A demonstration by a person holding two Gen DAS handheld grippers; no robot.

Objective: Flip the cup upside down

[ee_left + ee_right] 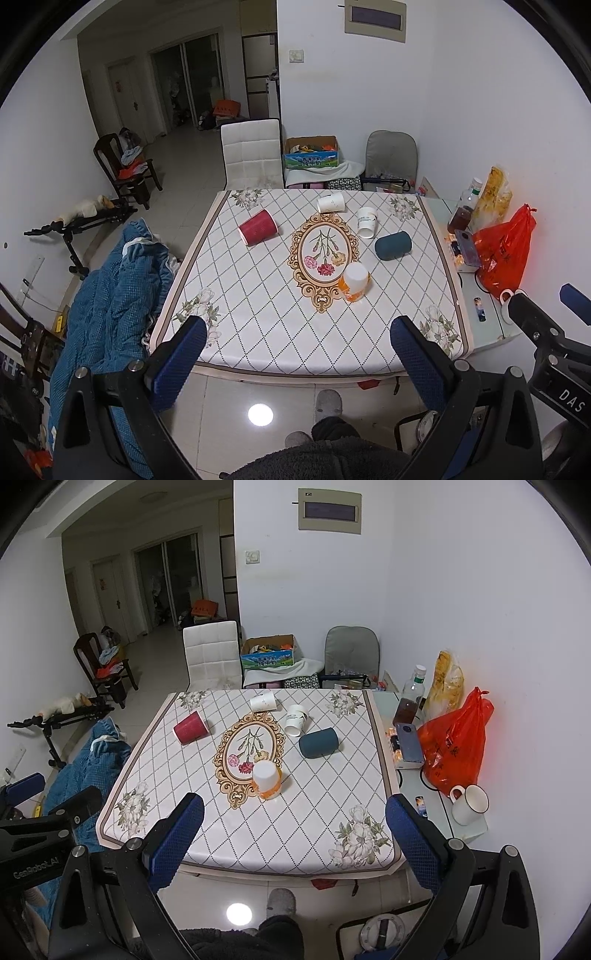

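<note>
Several cups lie on the table (258, 332) with the diamond-pattern cloth. A red cup (258, 232) (190, 727) lies on its side at the left. A white cup (330, 203) (262, 701) and a printed white cup (366, 222) (296, 720) lie on their sides at the back. A dark teal cup (393, 245) (318, 742) lies on its side at the right. An orange cup (355, 281) (266, 779) stands upside down near the middle. My left gripper (299, 350) and right gripper (295, 827) are open and empty, held above the table's near edge.
A side shelf (436, 812) at the right holds an orange bag (454, 746), a phone (409, 743), bottles and a white mug (469, 804). A white chair (212, 655) and a box (269, 651) stand behind the table. A blue quilt (110, 288) lies at the left.
</note>
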